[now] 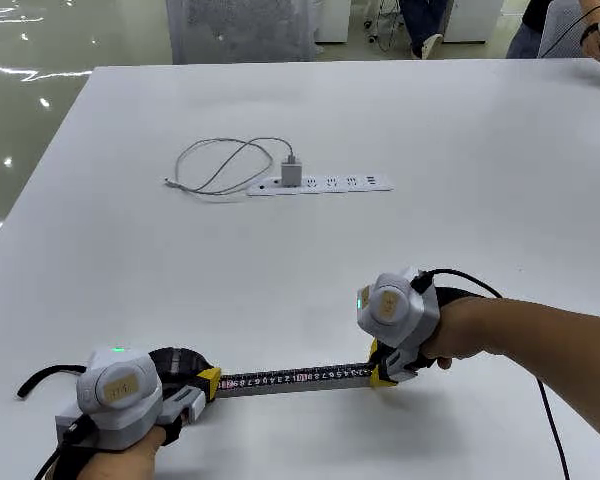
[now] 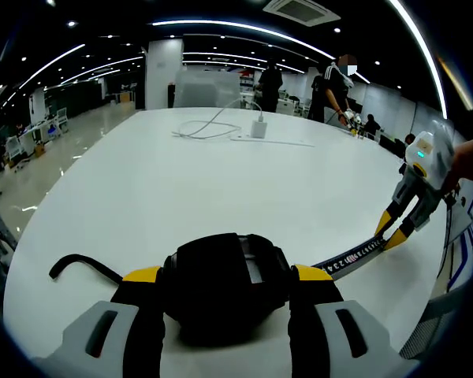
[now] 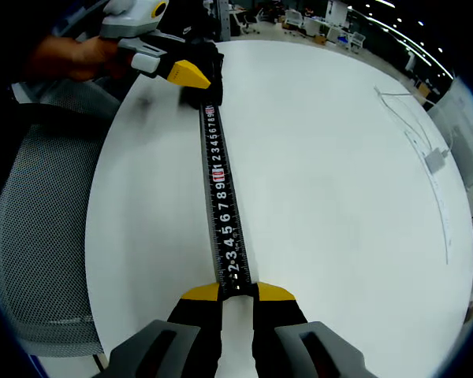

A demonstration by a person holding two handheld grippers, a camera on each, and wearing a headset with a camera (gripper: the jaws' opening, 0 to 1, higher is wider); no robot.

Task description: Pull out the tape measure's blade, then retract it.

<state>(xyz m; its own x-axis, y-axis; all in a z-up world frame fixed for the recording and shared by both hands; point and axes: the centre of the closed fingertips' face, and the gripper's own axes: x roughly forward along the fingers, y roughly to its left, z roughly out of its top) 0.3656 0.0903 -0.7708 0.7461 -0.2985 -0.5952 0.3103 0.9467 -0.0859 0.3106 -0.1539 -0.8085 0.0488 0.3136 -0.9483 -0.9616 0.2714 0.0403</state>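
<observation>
The black tape measure case (image 1: 180, 365) (image 2: 225, 279) rests on the white table (image 1: 310, 240) near its front edge, clamped between the yellow-tipped jaws of my left gripper (image 1: 195, 385) (image 2: 229, 276). Its blade (image 1: 295, 378) (image 3: 221, 189) (image 2: 348, 257) stretches out to the right, numbers facing up. My right gripper (image 1: 380, 365) (image 3: 239, 293) is shut on the blade's end. In the right gripper view the left gripper (image 3: 177, 67) and case sit at the far end of the blade. In the left gripper view the right gripper (image 2: 402, 228) pinches the blade tip.
A white power strip (image 1: 320, 184) with a charger and a looped white cable (image 1: 215, 165) lies mid-table. A black wrist strap (image 1: 42, 380) trails left of the case. A mesh chair (image 3: 47, 236) stands beside the table edge. People stand at the far end.
</observation>
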